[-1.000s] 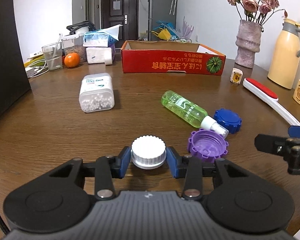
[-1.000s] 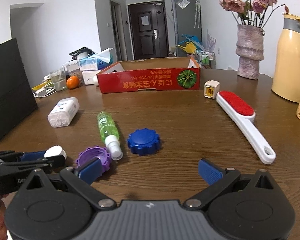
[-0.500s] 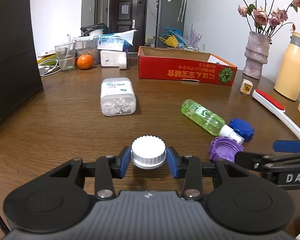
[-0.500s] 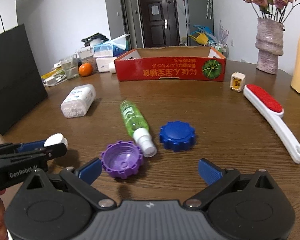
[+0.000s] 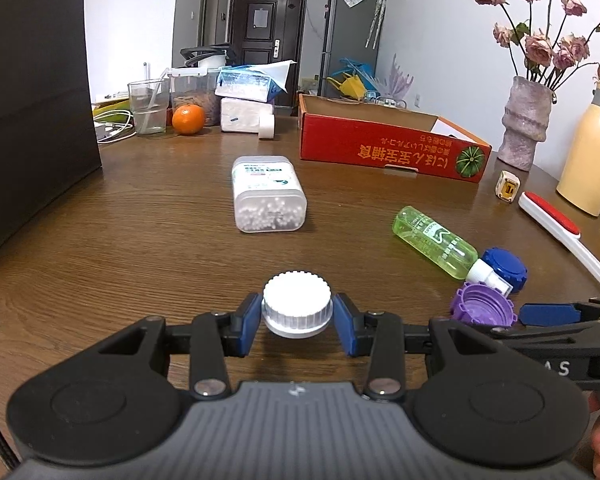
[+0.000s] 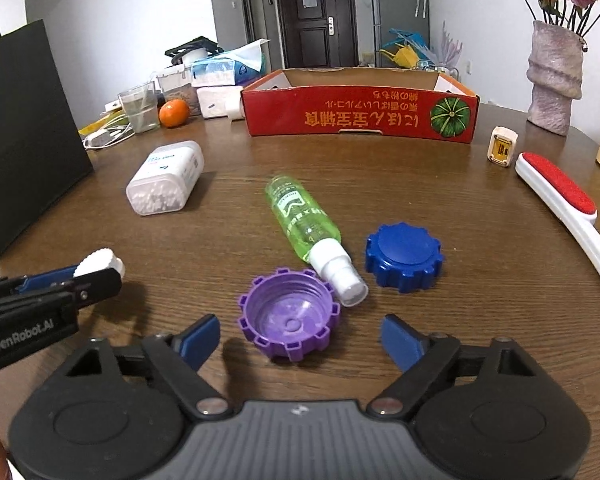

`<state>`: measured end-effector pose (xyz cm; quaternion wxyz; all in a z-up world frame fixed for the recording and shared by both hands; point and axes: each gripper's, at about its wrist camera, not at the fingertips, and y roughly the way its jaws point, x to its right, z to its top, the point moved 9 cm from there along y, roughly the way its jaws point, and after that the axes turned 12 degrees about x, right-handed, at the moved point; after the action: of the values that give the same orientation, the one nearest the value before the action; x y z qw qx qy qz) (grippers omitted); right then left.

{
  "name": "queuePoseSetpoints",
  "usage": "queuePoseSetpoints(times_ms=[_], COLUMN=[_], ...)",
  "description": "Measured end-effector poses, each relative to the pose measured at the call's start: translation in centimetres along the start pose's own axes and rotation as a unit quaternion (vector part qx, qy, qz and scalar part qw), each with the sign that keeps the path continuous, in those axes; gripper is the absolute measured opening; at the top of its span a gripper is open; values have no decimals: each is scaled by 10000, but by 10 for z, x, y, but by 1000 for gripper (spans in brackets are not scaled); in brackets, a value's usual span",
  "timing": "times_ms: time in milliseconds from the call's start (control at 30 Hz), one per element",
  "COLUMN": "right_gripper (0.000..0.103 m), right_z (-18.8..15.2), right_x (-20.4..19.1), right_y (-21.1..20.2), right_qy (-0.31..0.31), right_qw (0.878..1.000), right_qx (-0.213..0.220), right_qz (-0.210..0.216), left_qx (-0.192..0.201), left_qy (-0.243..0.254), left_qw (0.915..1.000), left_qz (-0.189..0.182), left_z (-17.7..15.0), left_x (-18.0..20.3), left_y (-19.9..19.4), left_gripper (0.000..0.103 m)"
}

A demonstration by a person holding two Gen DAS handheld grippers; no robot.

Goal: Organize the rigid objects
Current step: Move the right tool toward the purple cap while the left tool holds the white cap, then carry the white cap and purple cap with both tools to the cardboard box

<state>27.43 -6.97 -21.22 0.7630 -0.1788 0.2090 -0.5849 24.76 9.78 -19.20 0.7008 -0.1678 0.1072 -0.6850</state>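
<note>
- Since a second ago, the right gripper (image 6: 300,338) has come forward over the wooden table (image 6: 480,288) to the purple cap (image 6: 289,315), which sat off by its left finger before and now lies between both blue pads.
- Its jaws have just been closing, yet both pads stand clear of the purple cap's rim, so it is open and holds nothing.
- Purple cap lies hollow side up, its far rim touching the white nozzle of the green spray bottle (image 6: 302,222), which lies on its side.
- Blue cap (image 6: 403,257) rests just right of that nozzle, flat side up.
- Left gripper (image 5: 297,322) is clamped on a white ribbed cap (image 5: 297,306), a blue pad pressed on each side.
- Straight ahead of it a clear box of white beads (image 5: 268,196) lies on its side; the red cardboard tray (image 5: 384,148) stands further back.
- A white brush with a red pad (image 6: 560,200) lies along the table's right side.
</note>
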Motion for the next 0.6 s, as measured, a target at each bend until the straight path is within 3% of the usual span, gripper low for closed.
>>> queuePoseSetpoints(times_ms=[167,200,600], right_gripper=[53,52,51], right_z=[1,1,5], right_x=[-4,-4,-2], right_y=[-2,-3,-15], right_qy=[-85,-89,-30], right_qw=[10000,10000,9999], right_qx=[8,3,122], right_qz=[-22,-5,108], left_qx=[-4,-5,27], left_qy=[-40,-54,11], left_qw=[10000,10000,10000], left_qz=[-8,-15,-65], left_z=[-1,-1,3], left_x=[-3,-3,8], left_y=[0,0,-3], left_gripper=[41,41,41])
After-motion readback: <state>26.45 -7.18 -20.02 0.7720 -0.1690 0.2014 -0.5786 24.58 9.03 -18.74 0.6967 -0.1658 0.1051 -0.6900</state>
